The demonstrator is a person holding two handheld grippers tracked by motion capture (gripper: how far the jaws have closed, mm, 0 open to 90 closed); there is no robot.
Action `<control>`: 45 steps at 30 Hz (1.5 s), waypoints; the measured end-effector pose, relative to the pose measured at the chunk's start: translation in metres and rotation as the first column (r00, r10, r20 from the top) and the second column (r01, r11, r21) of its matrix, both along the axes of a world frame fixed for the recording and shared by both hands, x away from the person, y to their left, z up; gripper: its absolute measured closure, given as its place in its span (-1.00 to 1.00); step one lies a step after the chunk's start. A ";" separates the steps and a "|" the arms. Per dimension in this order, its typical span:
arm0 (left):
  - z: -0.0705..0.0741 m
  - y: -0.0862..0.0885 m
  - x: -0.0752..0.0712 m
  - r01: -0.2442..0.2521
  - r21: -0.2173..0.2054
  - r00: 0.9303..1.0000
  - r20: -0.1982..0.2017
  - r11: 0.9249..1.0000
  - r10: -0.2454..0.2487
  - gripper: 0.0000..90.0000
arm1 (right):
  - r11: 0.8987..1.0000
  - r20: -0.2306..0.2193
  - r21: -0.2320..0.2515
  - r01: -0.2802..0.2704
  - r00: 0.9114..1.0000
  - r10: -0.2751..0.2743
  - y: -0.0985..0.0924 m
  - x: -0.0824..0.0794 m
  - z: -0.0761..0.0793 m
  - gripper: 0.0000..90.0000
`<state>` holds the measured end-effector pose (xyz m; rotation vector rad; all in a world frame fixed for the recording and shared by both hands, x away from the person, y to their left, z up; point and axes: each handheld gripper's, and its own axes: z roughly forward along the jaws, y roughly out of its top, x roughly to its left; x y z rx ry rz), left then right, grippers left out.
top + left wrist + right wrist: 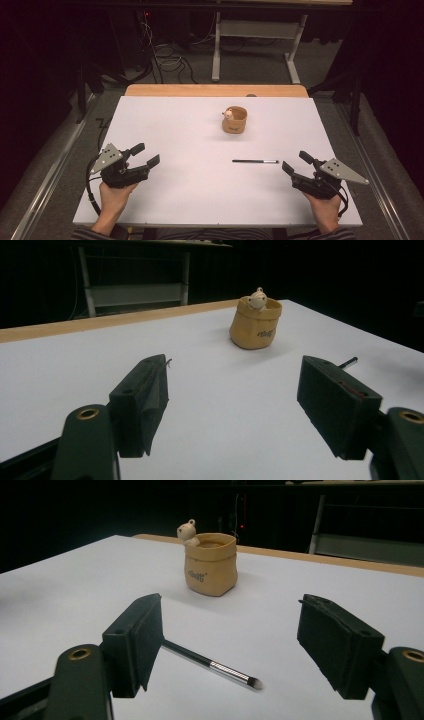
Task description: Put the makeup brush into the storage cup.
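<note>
A tan sack-shaped pot (234,120) with a small bear figure on its rim stands upright at the far middle of the white table; the pot (255,323) is ahead in the left gripper view, and the pot (210,564) is also ahead in the right gripper view. A thin black pen (255,161) lies flat, right of centre. My left gripper (145,154) stands open at the near left, nothing between its jaws. My right gripper (297,162) is open at the near right, just right of the pen's tip. The pen (215,666) runs from behind one jaw into the gap, untouched.
The white table (190,190) has a wooden strip (215,90) along its far edge. Beyond it stand a metal table frame (255,35) and cables on a dark floor. Broad bare surface lies between the grippers.
</note>
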<state>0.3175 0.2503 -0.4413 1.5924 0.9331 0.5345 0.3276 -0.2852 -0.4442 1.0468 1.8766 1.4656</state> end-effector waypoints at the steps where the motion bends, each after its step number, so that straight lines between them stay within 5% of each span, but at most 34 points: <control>1: 0.000 0.000 0.000 0.002 0.003 1.000 0.000 1.000 -0.002 -0.36 | 1.000 -0.001 -0.001 0.001 1.000 -0.001 0.000 0.000 0.000 -0.38; 45: -0.002 -0.003 0.000 0.026 0.013 0.999 -0.023 1.000 -0.026 -0.36 | 1.000 0.007 0.014 -0.005 1.000 0.005 0.000 -0.002 0.004 -0.42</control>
